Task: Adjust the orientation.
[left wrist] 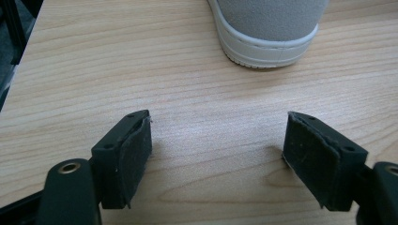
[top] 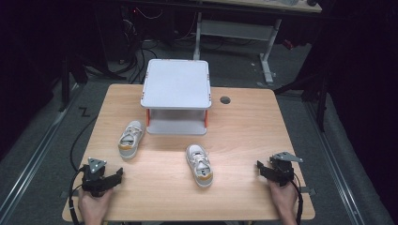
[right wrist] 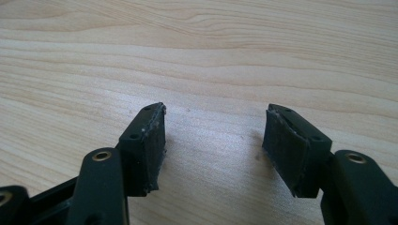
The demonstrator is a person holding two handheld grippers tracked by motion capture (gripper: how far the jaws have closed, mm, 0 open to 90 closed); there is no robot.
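Two small grey-and-white sneakers lie loose on the wooden surface [top: 244,131] in front of a white two-tier shoe rack [top: 176,96], which stands at the far middle with its open front facing the person. That layout suggests the work in hand is putting the pair onto the rack, and its lower shelf sits empty and within easy reach.

The left sneaker [top: 130,139] lies just left of the rack's front corner, its toe pointing toward the rack. The right sneaker [top: 199,165] lies nearer the person, about midway across the surface, and points away from the rack at a slight angle, so it would likely need turning.

The left hand-held gripper [top: 115,176] rests low at the near left edge with its jaws spread apart and nothing between them. In the left gripper view the heel of a sneaker [left wrist: 270,33] sits straight ahead, apart from the pads. The right hand-held gripper [top: 261,169] rests at the near right, likewise spread wide and empty, over bare wood, well apart from either sneaker.
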